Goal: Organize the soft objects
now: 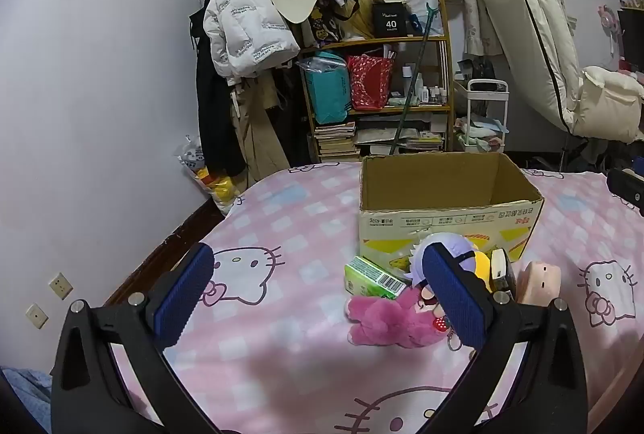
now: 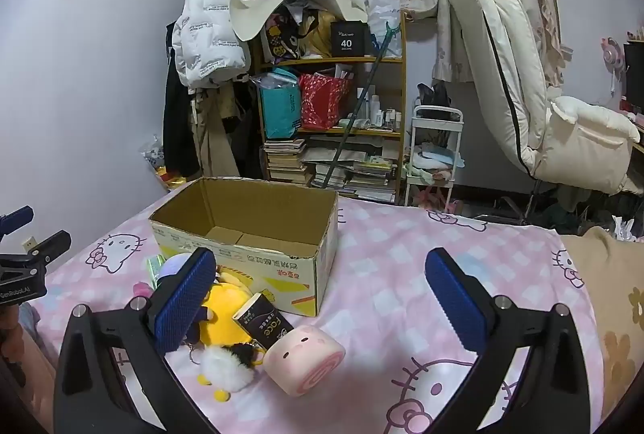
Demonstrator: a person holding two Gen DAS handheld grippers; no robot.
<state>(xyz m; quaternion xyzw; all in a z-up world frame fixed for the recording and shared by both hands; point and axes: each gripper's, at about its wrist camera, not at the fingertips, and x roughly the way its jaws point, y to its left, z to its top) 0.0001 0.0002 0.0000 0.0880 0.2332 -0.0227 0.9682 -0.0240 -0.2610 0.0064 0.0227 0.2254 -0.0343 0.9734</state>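
Observation:
An open, empty cardboard box (image 1: 451, 208) (image 2: 257, 232) stands on the pink Hello Kitty bedsheet (image 1: 281, 232). In front of it lie a pink plush (image 1: 386, 321), a purple-haired doll (image 1: 455, 253) (image 2: 177, 265), a yellow plush (image 2: 225, 317) (image 1: 481, 265), a pink roll-cake plush (image 2: 306, 361) (image 1: 537, 281), a green carton (image 1: 372, 279) and a black "face" pack (image 2: 263, 325). My left gripper (image 1: 318, 297) is open and empty above the sheet, left of the pile. My right gripper (image 2: 322, 301) is open and empty, above the roll-cake plush.
A cluttered wooden bookshelf (image 1: 378, 87), hanging coats (image 1: 241, 31) and a white trolley (image 2: 434, 152) stand beyond the bed's far edge. A cream recliner (image 2: 543, 112) is at the right. A beige floral blanket (image 2: 612, 313) covers the bed's right side.

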